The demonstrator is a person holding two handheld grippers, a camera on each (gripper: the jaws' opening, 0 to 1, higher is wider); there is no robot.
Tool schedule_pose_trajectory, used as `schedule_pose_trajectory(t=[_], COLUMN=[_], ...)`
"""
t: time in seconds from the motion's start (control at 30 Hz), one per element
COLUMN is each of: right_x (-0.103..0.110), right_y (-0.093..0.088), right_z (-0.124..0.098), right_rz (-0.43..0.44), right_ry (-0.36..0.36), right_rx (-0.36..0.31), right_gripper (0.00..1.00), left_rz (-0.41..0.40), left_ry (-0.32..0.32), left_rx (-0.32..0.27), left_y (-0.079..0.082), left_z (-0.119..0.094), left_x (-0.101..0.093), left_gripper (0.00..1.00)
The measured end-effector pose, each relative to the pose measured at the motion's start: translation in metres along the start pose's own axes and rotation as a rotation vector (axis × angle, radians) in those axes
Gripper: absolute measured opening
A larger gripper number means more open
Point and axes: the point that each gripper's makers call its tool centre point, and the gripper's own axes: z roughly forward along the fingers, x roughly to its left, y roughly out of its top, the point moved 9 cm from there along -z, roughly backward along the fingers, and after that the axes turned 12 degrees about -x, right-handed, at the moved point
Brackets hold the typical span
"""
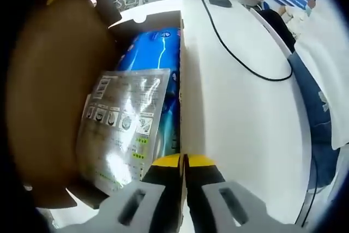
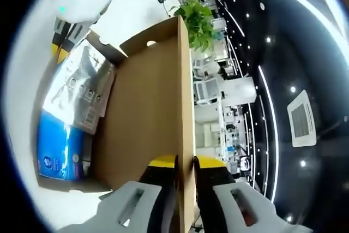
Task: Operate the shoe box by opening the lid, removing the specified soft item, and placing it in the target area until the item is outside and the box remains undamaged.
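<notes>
White tabletop [image 1: 245,135] runs out beside the cardboard shoe box [image 1: 180,58], a black cable [image 1: 234,53] snaking across it toward people seated at the far end. From the left gripper view, the left gripper [image 1: 184,162] sits at the near end of the box's right-hand wall, its yellow-tipped jaws pressed nearly together on the top edge of that wall, as far as the blur there lets me judge. Just to the left of those jaws, inside the box, lies a silvery printed pouch [image 1: 122,129], and under it a blue soft pack [image 1: 158,53] whose long axis runs away from the gripper along the length of the box.

From the right gripper view, the right gripper [image 2: 185,162] pinches the free edge of the brown lid [image 2: 150,118], jaws close on either side of the cardboard, the lid held up on edge. Beyond it the pouch [image 2: 79,88] and blue pack [image 2: 57,154] rest in the box, below and left of the jaws. A green plant [image 2: 199,17] stands behind
</notes>
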Motion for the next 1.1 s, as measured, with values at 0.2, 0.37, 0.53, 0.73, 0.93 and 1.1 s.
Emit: schedule_pose_trajectory(t=[0.2,0.37,0.53,0.73,0.93,1.1], right_x=[-0.002,-0.003,-0.007,-0.011,-0.015,-0.021], right_y=[0.0,-0.002,-0.005,-0.008,-0.009,-0.014], right_z=[0.002,0.004,0.008,0.013,0.018,0.026], right_rz=[-0.007,-0.012,-0.009,-0.013,-0.006,0.053], right_ry=[0.001,0.009,0.021,0.049,0.067,0.109], right_rx=[0.0,-0.003,-0.007,-0.016,-0.011,-0.006], right_gripper=[0.07,0.07,0.06,0.05,0.05,0.05], left_rz=[-0.004,-0.006,-0.008,-0.006,-0.018,-0.015], left_ry=[0.001,0.001,0.001,-0.004,-0.008,-0.01], left_rx=[-0.005,-0.005,-0.006,0.006,0.006,0.005], left_y=[-0.001,0.0,-0.001,-0.001,-0.001,-0.001], left_z=[0.0,0.0,0.001,0.003,0.003,0.003], left_x=[0.0,0.0,0.0,0.0,0.001,0.001], left_gripper=[0.01,0.01,0.01,0.01,0.01,0.01])
